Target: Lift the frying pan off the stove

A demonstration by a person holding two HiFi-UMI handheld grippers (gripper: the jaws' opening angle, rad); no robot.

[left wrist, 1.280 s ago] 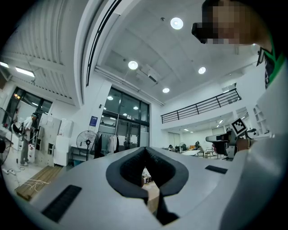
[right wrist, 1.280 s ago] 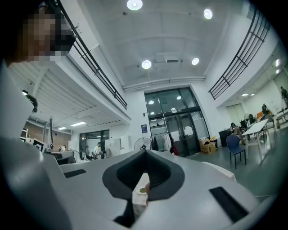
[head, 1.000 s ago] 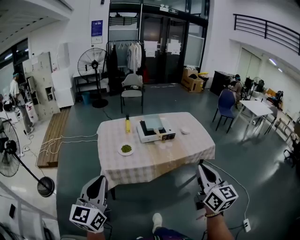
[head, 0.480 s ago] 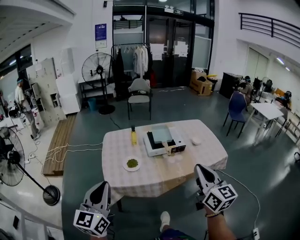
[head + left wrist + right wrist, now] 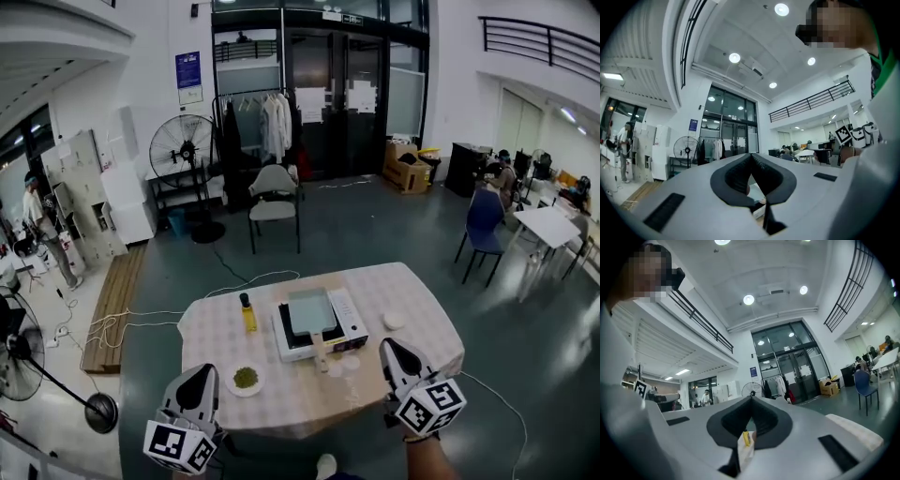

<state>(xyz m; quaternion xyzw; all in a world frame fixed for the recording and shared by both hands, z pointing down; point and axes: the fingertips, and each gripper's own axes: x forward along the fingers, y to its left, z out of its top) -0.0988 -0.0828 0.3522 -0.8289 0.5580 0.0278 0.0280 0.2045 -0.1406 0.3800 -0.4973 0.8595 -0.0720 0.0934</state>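
A square grey-blue frying pan (image 5: 310,310) sits on a white portable stove (image 5: 349,322) in the middle of the cloth-covered table (image 5: 309,398), its pale handle (image 5: 319,350) pointing toward me. My left gripper (image 5: 201,371) hangs over the table's near left edge and is shut and empty, its pads (image 5: 751,157) meeting at the tip. My right gripper (image 5: 387,345) is over the near right part of the table, just right of the handle and apart from it. It is also shut and empty (image 5: 751,399). Through its lower gap shows a yellow bottle (image 5: 746,438).
On the table stand a yellow bottle (image 5: 247,314), a plate of green food (image 5: 246,378) and a small white dish (image 5: 394,321). Behind it are a grey chair (image 5: 275,197), a standing fan (image 5: 184,148) and a clothes rack. A blue chair (image 5: 483,220) is at right, a floor fan (image 5: 19,352) at left.
The view has come closer to the table. Both grippers, earlier over the floor in front of it, now hang over its near edge. Both stay shut.
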